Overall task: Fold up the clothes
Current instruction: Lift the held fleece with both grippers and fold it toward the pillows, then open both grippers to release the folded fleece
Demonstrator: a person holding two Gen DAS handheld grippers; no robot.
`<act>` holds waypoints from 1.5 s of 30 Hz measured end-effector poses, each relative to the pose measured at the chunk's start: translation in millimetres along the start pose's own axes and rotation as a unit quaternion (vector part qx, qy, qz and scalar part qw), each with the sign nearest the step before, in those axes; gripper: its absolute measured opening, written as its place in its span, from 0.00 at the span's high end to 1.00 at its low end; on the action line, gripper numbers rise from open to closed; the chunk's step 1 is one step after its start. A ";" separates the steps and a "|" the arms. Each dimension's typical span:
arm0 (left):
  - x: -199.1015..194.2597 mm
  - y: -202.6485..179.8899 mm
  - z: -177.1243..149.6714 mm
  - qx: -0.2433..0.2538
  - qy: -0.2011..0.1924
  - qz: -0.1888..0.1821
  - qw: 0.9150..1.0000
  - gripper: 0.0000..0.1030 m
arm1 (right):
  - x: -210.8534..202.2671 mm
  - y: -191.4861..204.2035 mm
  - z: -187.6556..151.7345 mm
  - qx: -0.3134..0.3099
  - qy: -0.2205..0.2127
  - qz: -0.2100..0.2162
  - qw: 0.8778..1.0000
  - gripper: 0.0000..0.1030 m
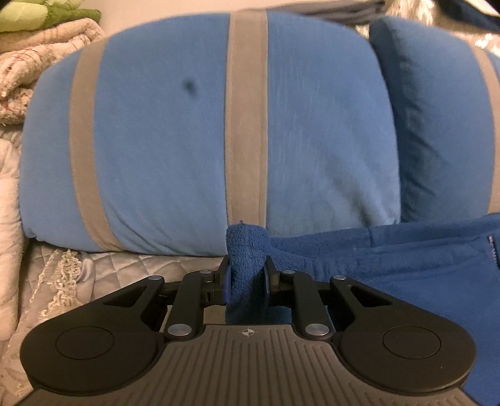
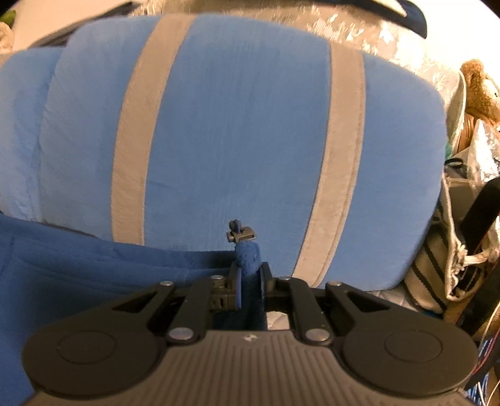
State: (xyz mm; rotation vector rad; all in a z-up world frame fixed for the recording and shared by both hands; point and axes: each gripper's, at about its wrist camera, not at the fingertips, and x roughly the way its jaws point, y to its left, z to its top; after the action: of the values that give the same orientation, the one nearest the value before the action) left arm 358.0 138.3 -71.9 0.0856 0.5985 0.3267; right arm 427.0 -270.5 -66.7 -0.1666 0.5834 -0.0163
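Left wrist view: bed covered with a grey quilted bedspread (image 1: 103,268), lace trim along its left edge. Far left, a pile of pale folded blankets (image 1: 34,59) with something green (image 1: 47,12) on top. Centre is filled by a big light-blue pillow with grey stripes (image 1: 175,150); a second blue pillow (image 1: 437,125) stands just to its right, touching it. Dark-blue fleece garment (image 1: 390,274) lies on the bed in front of the pillows, spreading to the right edge of frame.

Left hand-held gripper (image 1: 247,278): jaws closed down on a bunched fold of the fleece, fabric packed between the fingers and poking up above the tips (no gap visible).

Right wrist view: same fleece (image 2: 78,274) fills the lower left, lying against the base of the striped pillow (image 2: 234,140). Right of the pillow, a striped cloth bag (image 2: 437,268) and a brown plush toy (image 2: 478,90) higher up; the rest of that corner is cluttered and too blurred to identify.

Right hand-held gripper (image 2: 250,281): jaws clamped on a narrow bunch of the fleece edge. A small grey zipper pull (image 2: 239,233) sticks up just above the pinched fabric (garment has a zip there).
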 end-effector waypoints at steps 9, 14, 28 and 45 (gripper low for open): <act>40.3 -16.5 -11.6 0.020 0.044 0.020 0.999 0.81 | 55.4 12.8 -13.2 0.015 0.059 -0.009 0.998 0.90; 48.9 -18.2 -13.2 0.023 0.071 0.019 0.997 0.80 | 68.4 17.2 -18.7 0.015 0.071 -0.011 0.997 0.90; 39.6 0.2 2.7 -0.034 0.143 0.046 0.988 0.25 | 51.1 -0.4 -1.9 0.038 0.112 0.005 0.993 0.00; 12.6 -67.9 34.8 -0.048 0.212 -0.080 0.973 0.09 | 29.2 47.4 18.5 0.063 0.159 0.112 0.979 0.00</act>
State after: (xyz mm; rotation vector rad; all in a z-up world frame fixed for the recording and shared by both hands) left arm 406.3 78.8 -61.7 -0.1284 1.0065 0.2163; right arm 460.0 -222.8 -75.1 0.0279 0.9149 0.1399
